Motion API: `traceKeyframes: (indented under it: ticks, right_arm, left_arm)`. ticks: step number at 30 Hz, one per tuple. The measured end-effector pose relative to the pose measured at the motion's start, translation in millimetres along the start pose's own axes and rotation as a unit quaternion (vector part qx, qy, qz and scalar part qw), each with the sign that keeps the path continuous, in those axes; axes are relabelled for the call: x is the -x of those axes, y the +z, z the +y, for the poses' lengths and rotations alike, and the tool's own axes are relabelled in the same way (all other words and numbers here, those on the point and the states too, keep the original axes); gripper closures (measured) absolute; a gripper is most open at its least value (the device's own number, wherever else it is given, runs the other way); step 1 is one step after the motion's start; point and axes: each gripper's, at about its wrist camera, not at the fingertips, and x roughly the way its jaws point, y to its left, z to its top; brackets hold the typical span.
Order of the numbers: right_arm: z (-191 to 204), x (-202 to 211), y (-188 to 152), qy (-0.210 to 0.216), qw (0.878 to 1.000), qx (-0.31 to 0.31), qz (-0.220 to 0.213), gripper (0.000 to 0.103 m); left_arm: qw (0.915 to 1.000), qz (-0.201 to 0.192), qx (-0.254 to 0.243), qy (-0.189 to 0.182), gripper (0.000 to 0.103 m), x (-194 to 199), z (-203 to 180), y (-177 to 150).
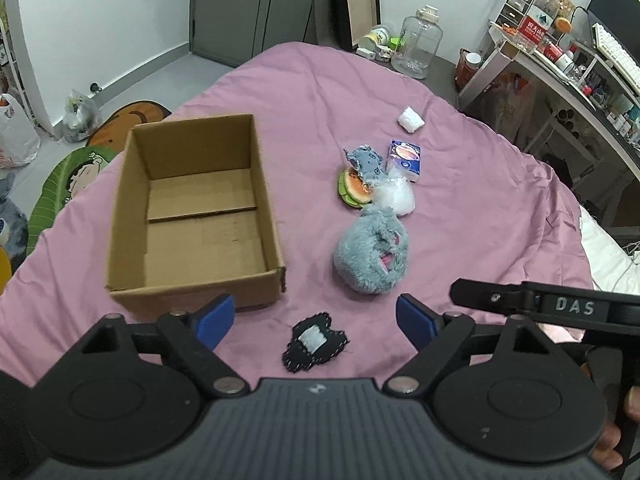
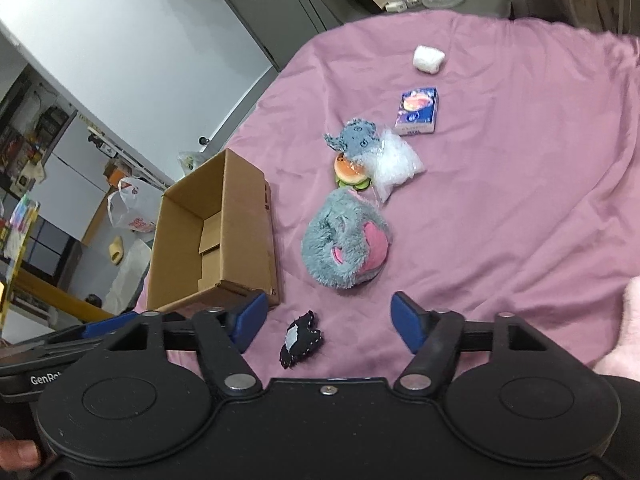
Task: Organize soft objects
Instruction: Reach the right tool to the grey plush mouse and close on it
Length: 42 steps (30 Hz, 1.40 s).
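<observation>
At the bottom of the left wrist view the left tool point(image 1: 315, 322) hangs over the pink bed cover point(image 1: 460, 208) with its blue pads apart and nothing gripped; a small black felt patch point(image 1: 314, 342) with a pale grey square stitched on it lies on the cover in the gap between them, untouched. The right tool point(image 2: 329, 322) fills the bottom of the right wrist view, its pads likewise spread and bare, with the same patch lying low between them, nearer the left pad. In the left wrist view part of the right tool shows as a black bar at the lower right. Just beyond, at mid-frame, a fluffy grey plush toy point(image 1: 371, 253) with pink patches rests on the cover. To its left stands an open cardboard box point(image 1: 192, 216), nothing inside but its bottom flaps. Further up lies a cluster: a burger-shaped toy point(image 1: 354, 190), a small blue-grey plush point(image 1: 366, 162) on top of it, and a clear plastic bag point(image 1: 394, 196) touching both. Just beside the bag sits a purple tissue pack point(image 1: 405, 160), and further still, apart from the rest, a small white wad point(image 1: 411, 119). Past the far edge of the bed a clear plastic jar point(image 1: 417, 44) stands on the floor.
</observation>
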Motion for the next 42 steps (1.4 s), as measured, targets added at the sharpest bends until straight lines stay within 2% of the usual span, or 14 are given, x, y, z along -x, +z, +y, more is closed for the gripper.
traceKeyframes:
  ticks: [3, 6, 15, 26, 29, 35, 42]
  right_arm:
    - [-6, -10, 4, 0.002, 1.000, -0.011, 0.005, 0.046]
    - [-12, -18, 10, 0.003, 1.000, -0.019, 0.006, 0.048]
    - [-31, -55, 24, 0.011, 0.998, -0.052, 0.034, 0.063]
    - [-45, -94, 40, 0.026, 0.994, -0.082, 0.068, 0.068]
    - [-49, -102, 42, 0.036, 0.992, -0.095, 0.074, 0.072]
    - [-62, -109, 44, 0.063, 0.986, -0.133, 0.080, 0.079]
    - [-65, -105, 43, 0.084, 0.981, -0.156, 0.077, 0.095]
  left_arm:
    - [0.9999, 0.007, 0.006, -0.008, 0.030, -11, -4, 5]
    - [0.9997, 0.016, 0.010, -0.015, 0.034, -25, -9, 10]
    - [0.9977, 0.051, 0.033, -0.029, 0.052, -76, -18, 23]
    - [0.9935, 0.084, 0.066, -0.039, 0.061, -123, -11, 31]
    - [0.9929, 0.086, 0.070, -0.043, 0.066, -132, -11, 34]
    - [0.9940, 0.085, 0.060, -0.035, 0.066, -140, -19, 38]
    - [0.9926, 0.092, 0.062, -0.047, 0.073, -142, -23, 39]
